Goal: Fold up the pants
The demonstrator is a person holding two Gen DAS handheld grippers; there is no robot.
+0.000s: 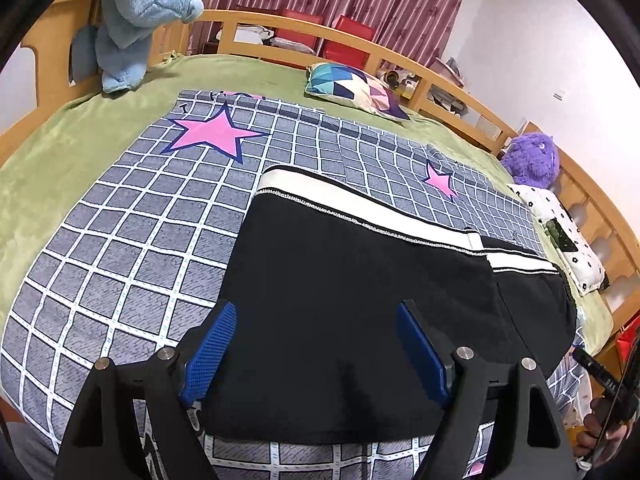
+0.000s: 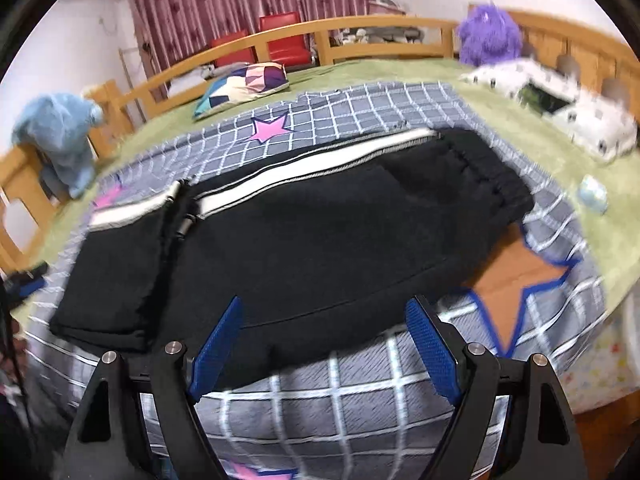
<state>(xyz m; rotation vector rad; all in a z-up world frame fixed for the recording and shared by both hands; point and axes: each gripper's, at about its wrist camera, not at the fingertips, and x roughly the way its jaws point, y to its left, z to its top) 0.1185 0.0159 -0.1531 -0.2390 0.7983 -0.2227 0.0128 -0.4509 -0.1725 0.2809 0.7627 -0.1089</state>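
Pants folded lengthwise, both tools free above near edge.
Pants (image 2: 320, 232) lie flat on the bed's checked sheet (image 1: 120, 208), one end lapped over. Left tool (image 1: 316, 350) and right tool (image 2: 324, 344) both spread, nothing gripped. Likely next: pinch an end, fold across.

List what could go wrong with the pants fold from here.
1. The left tool hangs open over the black pants; closing low might also pinch the checked sheet beneath.
2. The folded-over leg end lies loose; a tug by the right tool could undo it.
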